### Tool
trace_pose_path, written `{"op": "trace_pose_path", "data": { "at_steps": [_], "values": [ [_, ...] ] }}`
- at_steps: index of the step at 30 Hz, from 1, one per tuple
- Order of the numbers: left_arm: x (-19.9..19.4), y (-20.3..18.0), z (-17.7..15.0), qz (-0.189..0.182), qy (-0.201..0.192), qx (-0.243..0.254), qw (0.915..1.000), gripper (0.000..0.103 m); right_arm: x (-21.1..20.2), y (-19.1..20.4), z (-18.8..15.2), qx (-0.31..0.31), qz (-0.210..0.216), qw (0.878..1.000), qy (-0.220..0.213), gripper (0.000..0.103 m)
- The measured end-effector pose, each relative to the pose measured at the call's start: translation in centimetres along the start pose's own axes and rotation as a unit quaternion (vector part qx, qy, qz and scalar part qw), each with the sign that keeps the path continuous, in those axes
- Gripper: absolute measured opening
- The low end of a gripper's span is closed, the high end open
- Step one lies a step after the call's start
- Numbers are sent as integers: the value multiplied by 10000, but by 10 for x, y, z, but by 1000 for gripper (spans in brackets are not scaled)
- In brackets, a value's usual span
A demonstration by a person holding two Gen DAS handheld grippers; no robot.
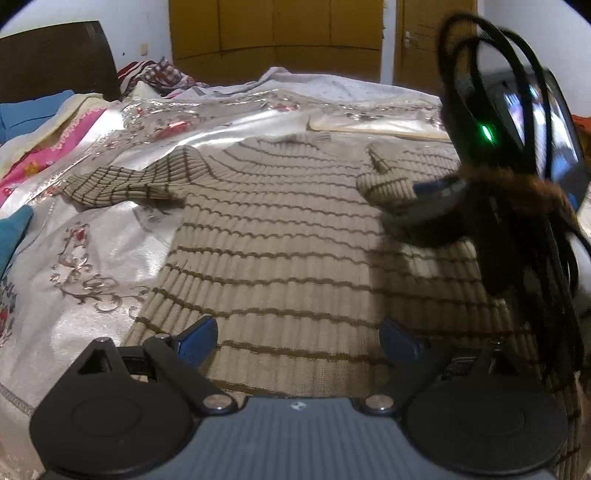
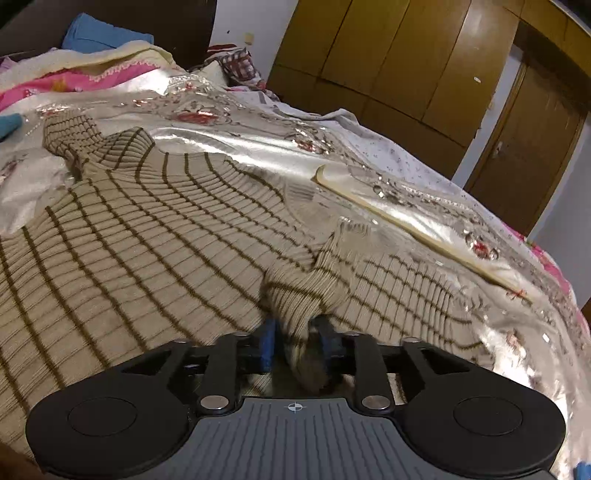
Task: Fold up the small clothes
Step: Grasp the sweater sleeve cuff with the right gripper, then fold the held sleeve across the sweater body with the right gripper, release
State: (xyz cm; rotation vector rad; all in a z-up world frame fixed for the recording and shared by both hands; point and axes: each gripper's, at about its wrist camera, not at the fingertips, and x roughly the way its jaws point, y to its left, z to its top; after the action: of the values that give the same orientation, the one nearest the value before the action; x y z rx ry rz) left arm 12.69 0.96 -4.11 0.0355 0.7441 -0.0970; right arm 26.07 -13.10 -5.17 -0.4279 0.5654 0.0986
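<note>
A beige knit sweater [image 1: 288, 240] with thin brown stripes lies flat on the bed, also filling the right wrist view [image 2: 147, 240]. One sleeve [image 1: 122, 181] stretches out to the left. The other sleeve's cuff [image 2: 299, 295] is folded in over the body and sits between the blue fingers of my right gripper [image 2: 297, 332], whose jaws stand partly apart around it without squeezing it. From the left wrist view that right gripper [image 1: 439, 195] hovers at the right with the cuff [image 1: 384, 184] at its tip. My left gripper [image 1: 297, 326] is wide open above the sweater's lower body, holding nothing.
A shiny embroidered bedcover [image 1: 110, 251] lies under the sweater. A flat cream board [image 2: 406, 218] rests past the collar. Pink and cream blankets [image 1: 55, 136] and a blue pillow [image 2: 99, 35] pile at the left. Black cables [image 1: 517, 110] trail off the right gripper. A wooden wardrobe [image 2: 388, 55] stands behind.
</note>
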Motion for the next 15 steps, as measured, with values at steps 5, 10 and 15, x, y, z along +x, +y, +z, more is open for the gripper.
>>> {"op": "trace_pose_path", "data": {
  "at_steps": [5, 10, 15],
  "values": [
    [-7, -4, -3, -116, -188, 48, 9997, 100, 10, -27, 22, 1083, 387, 9934, -33, 65],
    [-6, -2, -4, -171, -201, -24, 9996, 100, 46, -46, 43, 2088, 843, 9727, 554, 13],
    [-6, 2, -5, -135, -281, -132, 9994, 100, 37, -20, 69, 1487, 579, 9869, -221, 5]
  ]
}}
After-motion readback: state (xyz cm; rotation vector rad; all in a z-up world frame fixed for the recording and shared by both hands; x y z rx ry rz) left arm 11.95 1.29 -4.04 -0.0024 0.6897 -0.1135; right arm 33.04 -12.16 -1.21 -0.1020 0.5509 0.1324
